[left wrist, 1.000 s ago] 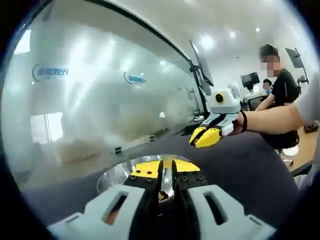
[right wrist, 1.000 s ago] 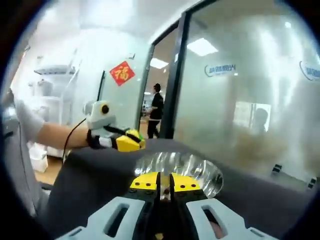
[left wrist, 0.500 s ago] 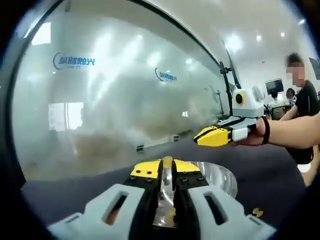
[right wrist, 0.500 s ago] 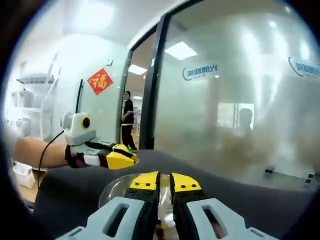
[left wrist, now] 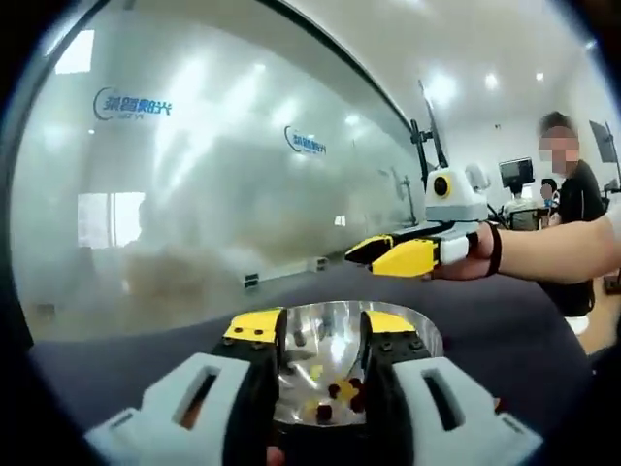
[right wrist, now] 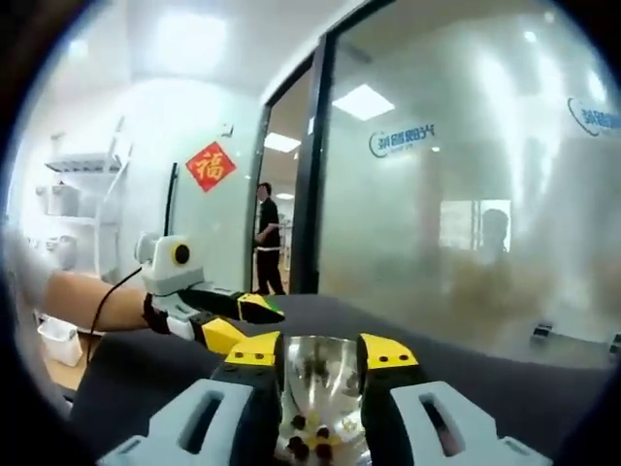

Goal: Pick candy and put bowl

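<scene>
A shiny metal bowl point(left wrist: 335, 354) is sitting upright on the dark table point(left wrist: 505, 330) at the lower centre of both views. Several small candies point(left wrist: 335, 393), dark red and yellow, are lying loose on its bottom point(right wrist: 312, 442).

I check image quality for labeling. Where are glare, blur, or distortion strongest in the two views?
Left gripper view: glare streaks on the frosted glass wall, fisheye bending, sharp bowl. Right gripper view: bright ceiling light, hazy glass wall, shiny bowl.
</scene>
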Tool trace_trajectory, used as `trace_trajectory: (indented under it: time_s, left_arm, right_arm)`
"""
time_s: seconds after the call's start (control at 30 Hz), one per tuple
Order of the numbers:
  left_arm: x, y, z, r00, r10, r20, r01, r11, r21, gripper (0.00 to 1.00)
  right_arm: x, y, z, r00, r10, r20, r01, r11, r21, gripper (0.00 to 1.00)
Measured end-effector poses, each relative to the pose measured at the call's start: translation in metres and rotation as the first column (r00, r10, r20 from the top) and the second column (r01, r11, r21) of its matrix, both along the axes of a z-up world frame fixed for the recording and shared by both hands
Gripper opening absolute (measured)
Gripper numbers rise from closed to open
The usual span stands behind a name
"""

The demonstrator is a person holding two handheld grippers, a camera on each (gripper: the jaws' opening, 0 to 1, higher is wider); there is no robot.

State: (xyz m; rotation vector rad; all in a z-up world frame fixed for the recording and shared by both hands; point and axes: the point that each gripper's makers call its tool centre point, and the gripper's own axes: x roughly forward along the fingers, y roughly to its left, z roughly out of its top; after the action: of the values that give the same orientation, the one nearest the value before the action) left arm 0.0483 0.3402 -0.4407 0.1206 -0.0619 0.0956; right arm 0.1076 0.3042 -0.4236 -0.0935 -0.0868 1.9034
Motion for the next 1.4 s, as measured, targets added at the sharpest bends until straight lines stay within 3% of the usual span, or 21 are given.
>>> trace_trajectory:
  time_s: [0.13, 0.27, 0.33, 0.4, 0.47, 0.53, 0.6, 0.63, 0.7, 0.77, 0.83, 0.97, 1.03, 1.4]
  left_arm:
    - [-0.007, -0.011, -0.006, 0.999, -0.040, -0.008, 0.040, 0.999, 0.011, 0.23]
    - [-0.037, -0.038, -0.011, 0.995, -0.104, 0.001, 0.104, 0.993, 0.054, 0.23]
    - [-0.073, -0.073, -0.020, 0.979, -0.202, -0.010, 0.201, 0.971, 0.129, 0.22]
    - [-0.097, -0.088, -0.043, 0.965, -0.250, -0.083, 0.258, 0.960, 0.106, 0.22]
    - [-0.104, -0.093, -0.065, 0.957, -0.249, -0.152, 0.263, 0.961, 0.085, 0.22]
    - [-0.104, -0.104, -0.076, 0.948, -0.269, -0.172, 0.283, 0.957, 0.060, 0.22]
    - [-0.099, -0.125, -0.079, 0.932, -0.339, -0.128, 0.334, 0.941, -0.060, 0.22]
    - [-0.093, -0.127, -0.085, 0.930, -0.337, -0.145, 0.333, 0.942, -0.048, 0.23]
    - [-0.081, -0.137, -0.108, 0.910, -0.333, -0.248, 0.342, 0.940, -0.010, 0.23]
    - [-0.069, -0.144, -0.118, 0.897, -0.351, -0.270, 0.352, 0.935, -0.044, 0.24]
    - [-0.063, -0.149, -0.127, 0.882, -0.339, -0.328, 0.353, 0.935, -0.018, 0.24]
    - [-0.046, -0.161, -0.130, 0.872, -0.349, -0.344, 0.368, 0.930, -0.012, 0.24]
    - [-0.038, -0.162, -0.129, 0.875, -0.348, -0.337, 0.363, 0.931, -0.019, 0.24]
    - [-0.025, -0.162, -0.132, 0.874, -0.341, -0.347, 0.346, 0.937, -0.049, 0.23]
  right_arm:
    - [-0.001, -0.014, -0.008, 1.000, 0.010, 0.017, -0.010, 1.000, -0.005, 0.25]
    - [0.004, -0.060, -0.023, 1.000, -0.004, 0.024, 0.004, 1.000, 0.003, 0.25]
    - [0.001, -0.102, -0.044, 0.998, 0.025, 0.062, -0.024, 1.000, -0.014, 0.25]
    - [0.010, -0.147, -0.083, 0.989, 0.020, 0.146, -0.007, 0.996, -0.089, 0.25]
    - [0.016, -0.176, -0.108, 0.992, 0.014, 0.123, 0.003, 0.990, -0.139, 0.23]
    - [0.022, -0.192, -0.125, 0.995, -0.002, 0.101, 0.019, 0.985, -0.172, 0.22]
    - [0.024, -0.201, -0.135, 0.995, -0.007, 0.098, 0.025, 0.982, -0.185, 0.22]
    - [0.023, -0.202, -0.139, 0.995, -0.009, 0.103, 0.029, 0.981, -0.190, 0.22]
    - [0.023, -0.204, -0.146, 0.985, 0.001, 0.174, 0.037, 0.976, -0.215, 0.22]
    - [0.019, -0.201, -0.147, 0.986, 0.021, 0.165, 0.016, 0.975, -0.220, 0.22]
    - [0.015, -0.197, -0.153, 0.984, 0.041, 0.174, 0.002, 0.971, -0.239, 0.22]
    - [0.014, -0.195, -0.154, 0.982, 0.044, 0.184, 0.000, 0.973, -0.231, 0.22]
    - [0.015, -0.197, -0.154, 0.982, 0.042, 0.185, 0.000, 0.975, -0.224, 0.22]
    - [0.012, -0.198, -0.153, 0.979, 0.048, 0.200, -0.005, 0.978, -0.208, 0.22]
